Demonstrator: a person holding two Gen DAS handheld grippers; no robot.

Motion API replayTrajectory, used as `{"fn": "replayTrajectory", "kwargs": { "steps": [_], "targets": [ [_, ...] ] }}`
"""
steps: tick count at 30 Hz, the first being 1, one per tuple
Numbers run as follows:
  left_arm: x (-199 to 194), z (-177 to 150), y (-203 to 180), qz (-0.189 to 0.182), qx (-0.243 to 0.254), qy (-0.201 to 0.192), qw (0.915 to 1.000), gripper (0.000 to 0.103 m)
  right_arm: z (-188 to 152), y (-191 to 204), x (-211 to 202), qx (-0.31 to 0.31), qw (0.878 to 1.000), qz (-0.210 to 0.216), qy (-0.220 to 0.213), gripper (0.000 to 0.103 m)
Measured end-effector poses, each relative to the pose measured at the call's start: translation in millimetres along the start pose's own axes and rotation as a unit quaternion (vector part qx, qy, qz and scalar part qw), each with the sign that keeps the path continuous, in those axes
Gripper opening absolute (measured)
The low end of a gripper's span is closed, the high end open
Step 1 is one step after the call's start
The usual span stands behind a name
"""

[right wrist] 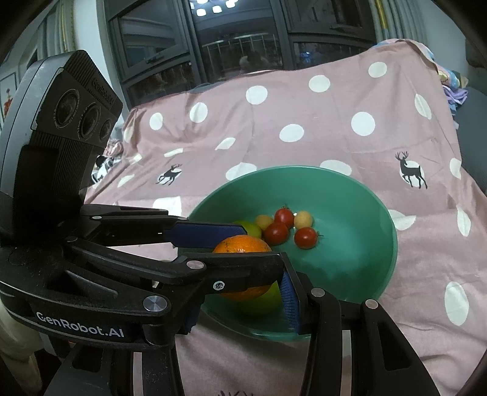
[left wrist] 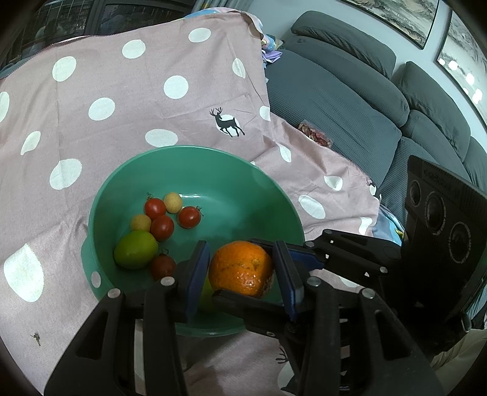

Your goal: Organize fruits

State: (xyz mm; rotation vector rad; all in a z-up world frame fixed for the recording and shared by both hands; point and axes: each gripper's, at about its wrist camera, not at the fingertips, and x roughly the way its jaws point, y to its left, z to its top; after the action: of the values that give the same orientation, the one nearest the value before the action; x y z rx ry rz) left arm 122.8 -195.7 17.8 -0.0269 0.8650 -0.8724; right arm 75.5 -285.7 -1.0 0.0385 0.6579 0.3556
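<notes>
black linkage grippers (right wrist: 237, 268) with blue ribbed pads (left wrist: 194, 274), silver rivets, and white "genrobot.ai" lettering.

— Where is this taken?
— A home living room: a long grey sofa (left wrist: 350, 91) with plump back cushions runs along the wall, beneath framed landscape paintings (left wrist: 404, 18).
— What else marks it as domestic?
— A pink polka-dot bedsheet (left wrist: 137, 100) printed with deer is draped over the furniture as a work surface, a green bowl (left wrist: 243, 189) of fruit sits on it, and dark glass-fronted cabinets (right wrist: 237, 39) reflect ceiling lights behind.
</notes>
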Motion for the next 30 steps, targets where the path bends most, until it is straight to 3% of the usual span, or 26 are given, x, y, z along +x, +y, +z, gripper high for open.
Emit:
{"fn": "replayTrajectory", "kwargs": {
  "steps": [19, 28, 30],
  "targets": [
    [2.1, 0.7, 3.6, 0.0, -0.002, 0.003, 1.0, 0.042, 0.9, -0.2, 1.9, 0.001, 1.0, -0.009, 0.008, 0.047],
    [0.5, 0.2, 7.2, 0.014, -0.008, -0.002, 0.9999, 0.056, 1.0, 1.5, -0.4, -0.003, 1.0, -0.017, 0.003, 0.047],
    [-0.2, -0.2, 7.8, 0.019, -0.008, -0.002, 0.9998, 0.065, 0.6, 1.5, -0.8, -0.003, 1.0, -0.017, 0.003, 0.047]
  ]
}}
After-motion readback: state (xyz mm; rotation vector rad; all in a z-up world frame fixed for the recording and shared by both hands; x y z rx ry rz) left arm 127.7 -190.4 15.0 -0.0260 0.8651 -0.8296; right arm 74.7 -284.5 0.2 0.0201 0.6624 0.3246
